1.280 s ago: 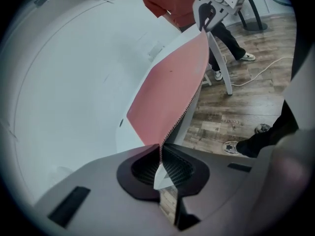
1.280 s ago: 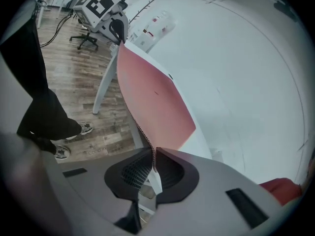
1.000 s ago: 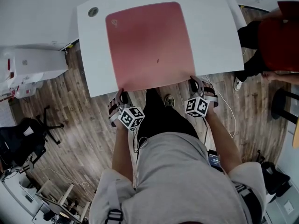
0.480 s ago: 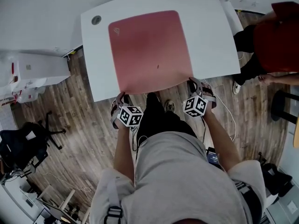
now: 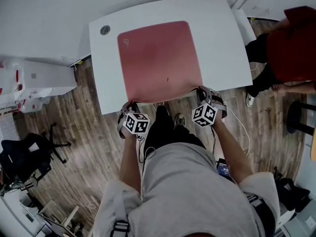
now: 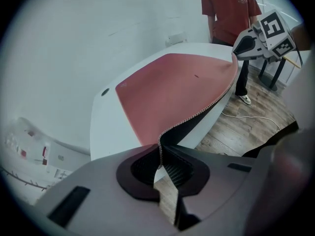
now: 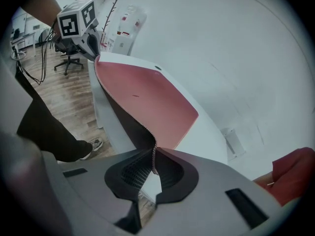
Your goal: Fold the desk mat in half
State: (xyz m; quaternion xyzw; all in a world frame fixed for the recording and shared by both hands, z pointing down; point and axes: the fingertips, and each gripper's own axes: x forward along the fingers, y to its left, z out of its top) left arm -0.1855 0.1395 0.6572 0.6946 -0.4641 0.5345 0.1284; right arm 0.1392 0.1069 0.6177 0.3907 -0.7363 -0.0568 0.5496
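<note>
Steeply downward, left tool (image 5: 130, 105) and right tool (image 5: 200, 90), tight on desk mat (image 5: 159, 58) corners.

We saw a white table (image 5: 228, 43) with rounded corners. A round grommet (image 5: 105, 30) sat in its corner at 10 o'clock. One red mat (image 5: 158, 56) lay across the middle, and the widest bare strip of table showed at 3 o'clock. The mat lay flat toward 12 o'clock. Its edge at 6 o'clock was raised off the table and curled, showing a dark underside. We noted a pale mark (image 5: 128, 41) at the mat's 10 o'clock corner and a dark speck (image 5: 167, 79) near its middle.
</note>
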